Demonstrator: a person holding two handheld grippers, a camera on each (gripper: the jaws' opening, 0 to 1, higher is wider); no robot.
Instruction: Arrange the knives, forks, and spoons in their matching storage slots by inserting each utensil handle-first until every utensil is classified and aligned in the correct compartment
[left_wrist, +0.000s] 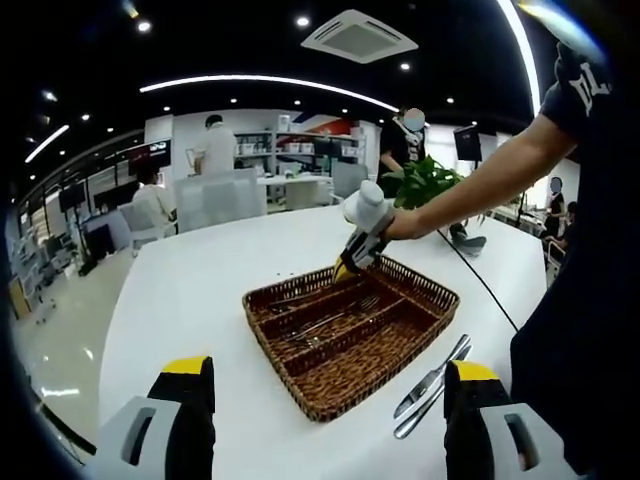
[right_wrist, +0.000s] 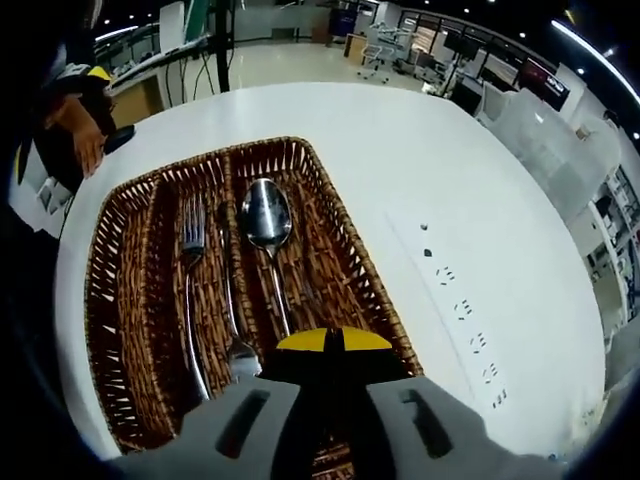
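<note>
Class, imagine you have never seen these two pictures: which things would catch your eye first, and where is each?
A brown wicker tray sits in the middle of a white table, with forks in one slot and a big shiny spoon in the next. The right gripper reaches over the tray's far edge, jaws together. Two knives lie on the table beside the tray.

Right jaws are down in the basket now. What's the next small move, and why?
Probably open the right gripper and lift away: its jaws look shut on the spoon handle, and the spoon already lies in the wicker basket beside the fork. Knives still wait on the table.
</note>
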